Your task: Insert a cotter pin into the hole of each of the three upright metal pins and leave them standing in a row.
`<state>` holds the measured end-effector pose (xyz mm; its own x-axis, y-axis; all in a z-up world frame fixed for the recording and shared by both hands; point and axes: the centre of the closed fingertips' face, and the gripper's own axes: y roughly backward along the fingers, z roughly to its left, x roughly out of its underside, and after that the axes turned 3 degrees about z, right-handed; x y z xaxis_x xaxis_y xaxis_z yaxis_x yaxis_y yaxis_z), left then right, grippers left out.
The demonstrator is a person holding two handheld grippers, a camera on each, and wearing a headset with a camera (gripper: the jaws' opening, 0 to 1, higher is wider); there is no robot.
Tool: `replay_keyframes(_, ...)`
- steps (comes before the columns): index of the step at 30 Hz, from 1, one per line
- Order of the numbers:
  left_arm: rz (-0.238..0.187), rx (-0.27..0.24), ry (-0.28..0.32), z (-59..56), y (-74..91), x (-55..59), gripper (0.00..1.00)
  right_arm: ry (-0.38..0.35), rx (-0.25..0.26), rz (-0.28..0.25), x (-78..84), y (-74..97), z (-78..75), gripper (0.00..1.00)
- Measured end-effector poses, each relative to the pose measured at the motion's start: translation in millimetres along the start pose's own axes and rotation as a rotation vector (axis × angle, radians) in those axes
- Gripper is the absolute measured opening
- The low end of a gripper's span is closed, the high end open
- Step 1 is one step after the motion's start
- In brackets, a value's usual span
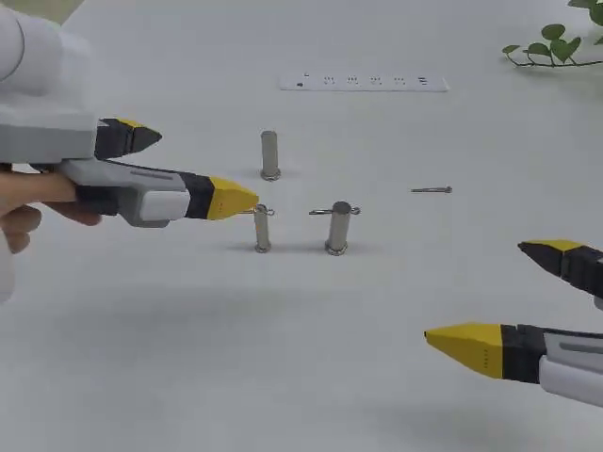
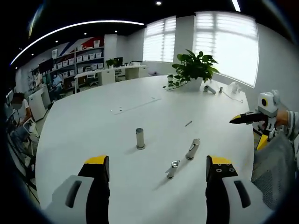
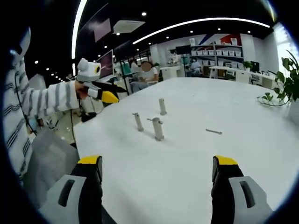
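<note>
Three upright metal pins stand on the white table. The back pin (image 1: 269, 155) (image 2: 140, 138) (image 3: 162, 106) has a bare top. The front left pin (image 1: 262, 230) (image 3: 138, 121) and the front right pin (image 1: 338, 229) (image 3: 158, 129) each carry a cotter pin across the top. A loose cotter pin (image 1: 431, 190) (image 2: 188, 123) (image 3: 214, 131) lies flat to their right. My left gripper (image 1: 200, 169) (image 2: 158, 163) is open, its lower tip just left of the front left pin. My right gripper (image 1: 476, 292) (image 3: 157, 161) hovers open at the near right, holding nothing.
A white power strip (image 1: 363, 83) lies at the back of the table. A leafy plant (image 1: 556, 47) (image 2: 194, 70) sits at the far right corner. Bare table surface (image 1: 283, 358) stretches in front of the pins.
</note>
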<state>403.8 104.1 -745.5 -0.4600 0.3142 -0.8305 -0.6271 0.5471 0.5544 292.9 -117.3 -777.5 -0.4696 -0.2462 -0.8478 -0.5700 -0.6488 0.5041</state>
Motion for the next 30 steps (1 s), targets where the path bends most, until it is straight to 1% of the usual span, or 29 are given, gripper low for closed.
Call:
replay_keyframes(1,0.005,-0.01,-0.014,4.7,-2.5,-0.9,0.83,-0.003,0.005,0.0,-0.6,0.9,-2.2,0.99)
replay_keyframes(3,-0.001,-0.016,0.002,14.3,-10.3,-4.4,0.82,-0.005,0.012,-0.003,-1.6,2.3,-4.0,0.98)
replay_keyframes(6,0.002,-0.019,-0.005,22.4,-20.1,-6.9,0.76,-0.01,0.016,-0.01,-2.5,4.1,-4.8,0.98)
replay_keyframes(7,0.0,-0.016,-0.011,23.7,-22.6,-8.4,0.75,-0.009,0.017,-0.01,-2.1,4.5,-4.4,0.97)
replay_keyframes(9,-0.026,0.003,-0.005,24.8,-28.4,-15.2,0.7,-0.004,0.013,-0.006,-0.1,5.0,-2.6,0.96)
replay_keyframes(10,-0.026,0.009,0.001,25.6,-30.6,-16.1,0.67,-0.003,0.011,0.001,1.9,4.9,-1.4,0.96)
replay_keyframes(12,-0.002,0.004,0.002,29.8,-37.9,-14.7,0.66,-0.002,0.012,0.009,4.2,4.7,-0.5,0.96)
replay_keyframes(14,0.009,0.001,-0.011,33.9,-44.0,-14.6,0.66,-0.003,0.01,0.011,5.7,4.5,0.9,0.95)
replay_keyframes(16,0.014,0.025,0.023,35.7,-50.9,-15.7,0.65,-0.008,0.008,0.01,6.5,3.9,2.3,0.95)
replay_keyframes(18,0.02,0.03,0.03,39.5,-58.5,-18.1,0.62,-0.007,0.004,0.008,7.1,2.8,3.9,0.95)
replay_keyframes(22,0.031,0.04,-0.003,41.2,-70.3,-22.2,0.58,0.013,0.006,0.015,8.0,1.2,4.1,0.95)
replay_keyframes(24,0.031,0.045,-0.053,41.3,-76.2,-24.2,0.54,0.013,0.008,0.01,6.8,1.1,2.8,0.95)
replay_keyframes(27,0.051,0.051,-0.059,41.9,-83.7,-22.8,0.54,-0.001,0.013,0.005,7.2,0.7,-0.2,0.95)
replay_keyframes(30,0.054,0.06,-0.06,39.6,-90.5,-22.0,0.52,0.004,0.014,0.02,11.0,0.6,-1.0,0.95)
